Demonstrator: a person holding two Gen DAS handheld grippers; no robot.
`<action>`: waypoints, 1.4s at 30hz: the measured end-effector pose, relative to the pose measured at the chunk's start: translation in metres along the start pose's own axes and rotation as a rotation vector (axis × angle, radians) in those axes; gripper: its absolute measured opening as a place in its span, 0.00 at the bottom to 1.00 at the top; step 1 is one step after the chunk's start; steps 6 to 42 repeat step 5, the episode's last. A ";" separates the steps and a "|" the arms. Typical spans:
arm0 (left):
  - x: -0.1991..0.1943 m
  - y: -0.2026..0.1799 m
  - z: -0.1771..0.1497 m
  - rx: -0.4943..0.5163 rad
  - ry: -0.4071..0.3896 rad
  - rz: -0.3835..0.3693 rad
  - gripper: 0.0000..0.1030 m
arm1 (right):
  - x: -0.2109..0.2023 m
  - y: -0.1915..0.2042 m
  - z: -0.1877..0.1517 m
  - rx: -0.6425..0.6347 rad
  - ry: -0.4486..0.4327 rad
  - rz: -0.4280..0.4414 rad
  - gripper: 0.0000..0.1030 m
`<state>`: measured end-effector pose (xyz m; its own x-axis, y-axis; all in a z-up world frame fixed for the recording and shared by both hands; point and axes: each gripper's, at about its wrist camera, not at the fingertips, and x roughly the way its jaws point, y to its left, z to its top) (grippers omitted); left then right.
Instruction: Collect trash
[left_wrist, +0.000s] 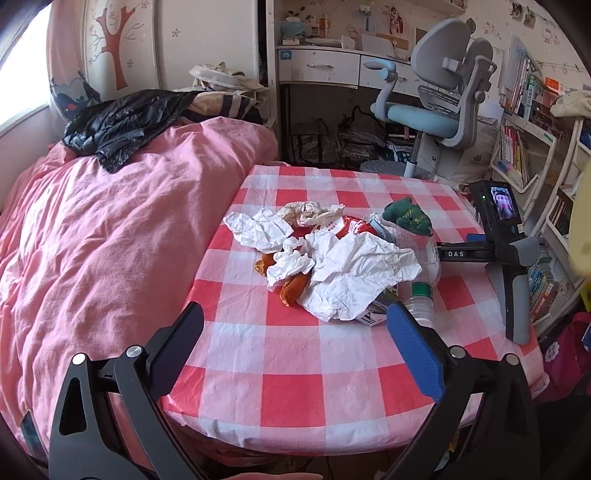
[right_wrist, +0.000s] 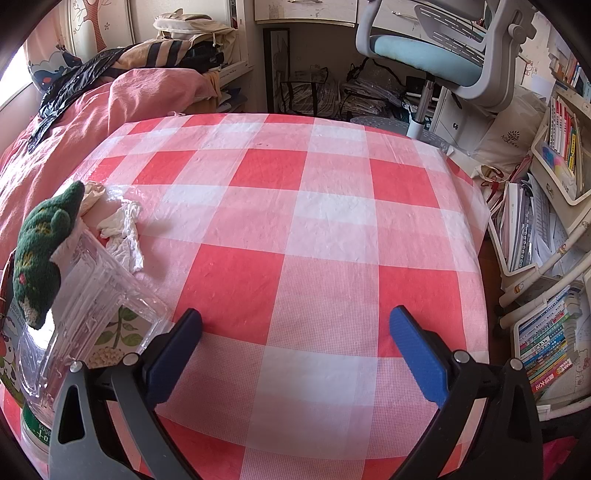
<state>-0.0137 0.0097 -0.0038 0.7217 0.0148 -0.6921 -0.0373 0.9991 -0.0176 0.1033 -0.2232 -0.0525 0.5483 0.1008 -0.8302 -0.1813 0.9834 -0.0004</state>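
A heap of trash lies near the middle of the counter (left_wrist: 295, 391), which is draped in a red-and-white checked plastic cloth. Largest in the heap is a crumpled white paper sheet (left_wrist: 354, 275); a second crumpled white paper (left_wrist: 256, 229) lies at the heap's far left, and a cream-coloured crumpled wad (left_wrist: 308, 212) sits behind it. Orange-brown scraps (left_wrist: 291, 288) protrude from under the white papers at the near left, and a glossy red wrapper (left_wrist: 351, 226) shows between the papers toward the back. At the right edge of the heap, a clear plastic bottle with a green label band (left_wrist: 421, 291) lies beside the large sheet, and a dark green knitted piece (left_wrist: 408, 218) rests on top of clear plastic packaging. In the right wrist view the same green knitted piece (right_wrist: 40, 254) rests on a clear plastic container (right_wrist: 92, 306) at the far left, with white crumpled paper (right_wrist: 125, 236) just behind it. The left hand-held gripper (left_wrist: 295, 328) hovers above the near side of the counter, jaws spread wide and empty, aimed at the heap. The right hand-held gripper (right_wrist: 295, 332), likewise spread wide and holding nothing, is positioned over bare cloth to the right of the heap; seen from the left wrist, its black and grey body (left_wrist: 509, 258) stands beside the bottle. A bed with a pink quilt (left_wrist: 110, 229) adjoins the counter on the left, bearing a black plastic bag (left_wrist: 118, 125). A grey and light-blue desk chair (left_wrist: 439, 99) stands beyond the counter.
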 end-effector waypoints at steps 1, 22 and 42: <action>0.002 -0.001 0.001 -0.013 0.012 -0.016 0.93 | 0.000 0.000 0.000 0.000 0.000 0.000 0.94; 0.009 -0.009 0.004 -0.028 0.025 -0.037 0.93 | 0.000 0.000 0.000 0.000 0.000 0.000 0.94; 0.009 -0.009 0.004 -0.028 0.025 -0.037 0.93 | 0.000 0.000 0.000 0.000 0.000 0.000 0.94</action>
